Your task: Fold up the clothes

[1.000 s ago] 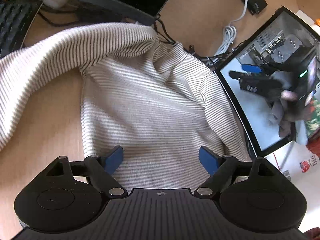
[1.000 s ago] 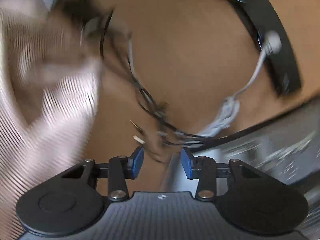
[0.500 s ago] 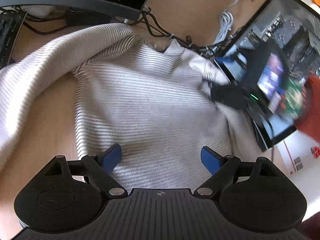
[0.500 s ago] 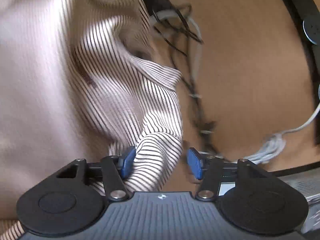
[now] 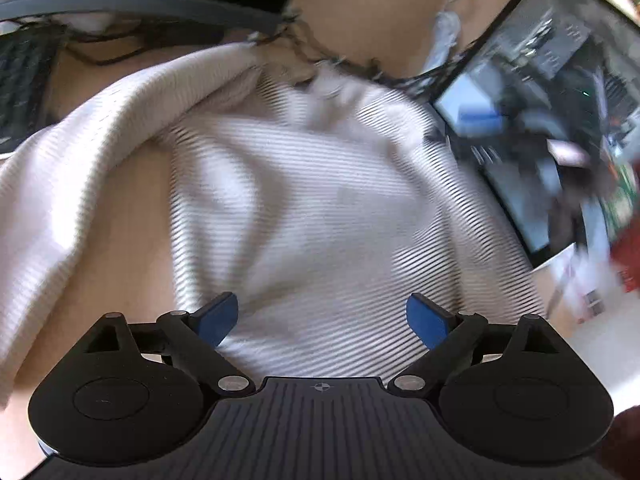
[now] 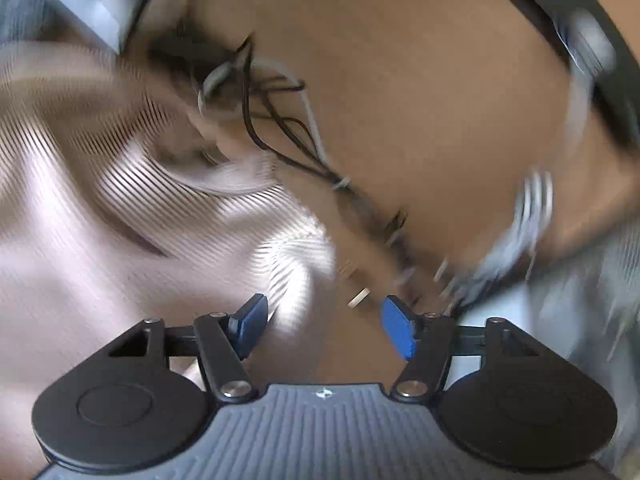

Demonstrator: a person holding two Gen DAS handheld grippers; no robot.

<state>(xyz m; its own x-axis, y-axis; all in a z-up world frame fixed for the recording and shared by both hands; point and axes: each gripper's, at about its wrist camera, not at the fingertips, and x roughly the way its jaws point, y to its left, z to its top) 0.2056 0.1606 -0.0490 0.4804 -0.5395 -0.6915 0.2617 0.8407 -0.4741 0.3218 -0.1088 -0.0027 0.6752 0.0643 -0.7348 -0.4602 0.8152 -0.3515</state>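
Left wrist view: striped sweater (image 5: 320, 208) spread on bench (image 5: 132, 216), sleeve flung out; left claw (image 5: 322, 318) and right claw (image 6: 322, 326) gape empty. Next: grip fabric.

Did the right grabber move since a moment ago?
Yes. The right gripper has pulled back from the striped sweater: the sleeve fold that sat between its fingers now lies just left, with bare desk ahead.

We see a cream sweater (image 5: 320, 208) with thin dark stripes, tan table (image 6: 420, 100), black grippers with blue pads (image 5: 216, 318), black cables (image 6: 276, 136).
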